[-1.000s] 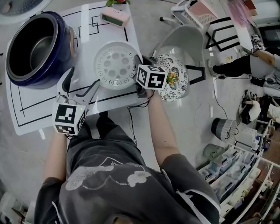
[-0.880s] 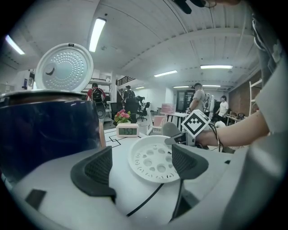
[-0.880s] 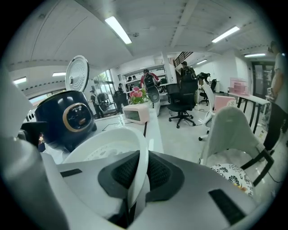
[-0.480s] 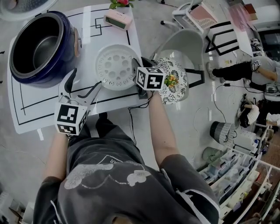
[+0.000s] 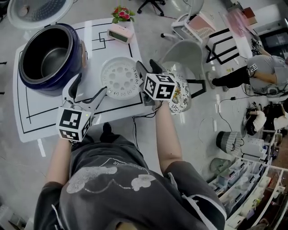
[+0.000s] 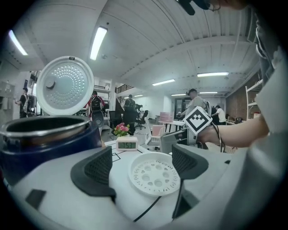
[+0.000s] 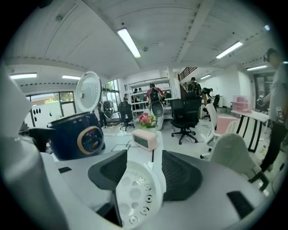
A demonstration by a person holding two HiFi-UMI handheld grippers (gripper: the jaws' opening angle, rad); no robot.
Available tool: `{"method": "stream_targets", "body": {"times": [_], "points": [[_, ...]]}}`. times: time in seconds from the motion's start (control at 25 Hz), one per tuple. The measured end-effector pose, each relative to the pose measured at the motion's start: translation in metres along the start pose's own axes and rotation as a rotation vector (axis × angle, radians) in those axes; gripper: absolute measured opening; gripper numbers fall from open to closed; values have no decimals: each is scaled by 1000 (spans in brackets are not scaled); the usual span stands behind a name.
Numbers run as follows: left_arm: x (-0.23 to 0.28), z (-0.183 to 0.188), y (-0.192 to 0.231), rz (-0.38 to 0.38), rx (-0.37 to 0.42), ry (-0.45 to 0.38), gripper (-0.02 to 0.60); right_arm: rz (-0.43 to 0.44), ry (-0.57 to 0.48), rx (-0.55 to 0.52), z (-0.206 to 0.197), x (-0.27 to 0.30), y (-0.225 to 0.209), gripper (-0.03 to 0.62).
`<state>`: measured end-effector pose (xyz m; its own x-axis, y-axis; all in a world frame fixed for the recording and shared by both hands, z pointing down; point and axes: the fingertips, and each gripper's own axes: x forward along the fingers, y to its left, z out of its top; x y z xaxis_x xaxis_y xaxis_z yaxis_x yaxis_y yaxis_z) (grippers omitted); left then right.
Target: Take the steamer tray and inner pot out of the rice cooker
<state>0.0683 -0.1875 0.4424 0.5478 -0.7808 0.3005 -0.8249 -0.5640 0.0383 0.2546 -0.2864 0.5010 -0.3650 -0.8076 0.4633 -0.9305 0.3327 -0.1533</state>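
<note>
The white perforated steamer tray [image 5: 119, 77] lies flat on the white table [image 5: 31, 123], to the right of the navy rice cooker [image 5: 51, 56]. The cooker's lid [image 5: 38, 9] stands up, and the metal inner pot [image 5: 47, 58] sits inside. My right gripper [image 5: 145, 72] hangs at the tray's right rim. Its jaws are opening, with the rim [image 7: 137, 193] loose between them [image 7: 144, 173]. My left gripper [image 5: 87, 90] is open and empty in front of the cooker, with the tray [image 6: 154, 173] showing beyond its jaws [image 6: 141, 166].
A pink clock [image 5: 119, 32] and a small flower pot [image 5: 122, 13] stand at the table's far edge. A grey chair [image 5: 186, 49] and a patterned cushion [image 5: 182, 92] sit just right of the table. A cable hangs off the near edge [image 5: 135, 119].
The right gripper's jaws have spread apart at the tray's rim and both grippers have lifted. The tray stays flat on the table.
</note>
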Motion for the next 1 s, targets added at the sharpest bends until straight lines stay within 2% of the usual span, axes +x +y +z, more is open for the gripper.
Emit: {"method": "stream_targets", "body": {"times": [0.16, 0.36, 0.52, 0.68, 0.84, 1.0], "points": [[-12, 27, 1, -1, 60, -51, 411, 64, -96, -22, 48, -7, 34, 250], [-40, 59, 32, 63, 72, -125, 411, 165, -171, -78, 97, 0, 94, 250], [-66, 69, 58, 114, 92, -159, 411, 238, -200, -120, 121, 17, 139, 250], [-97, 81, 99, 196, 104, -172, 411, 307, -196, -153, 142, 34, 186, 250], [-126, 83, 140, 271, 109, -171, 411, 383, -159, -192, 145, 51, 237, 250], [-149, 80, 179, 326, 84, -171, 411, 387, -100, -257, 140, 74, 271, 250]]}}
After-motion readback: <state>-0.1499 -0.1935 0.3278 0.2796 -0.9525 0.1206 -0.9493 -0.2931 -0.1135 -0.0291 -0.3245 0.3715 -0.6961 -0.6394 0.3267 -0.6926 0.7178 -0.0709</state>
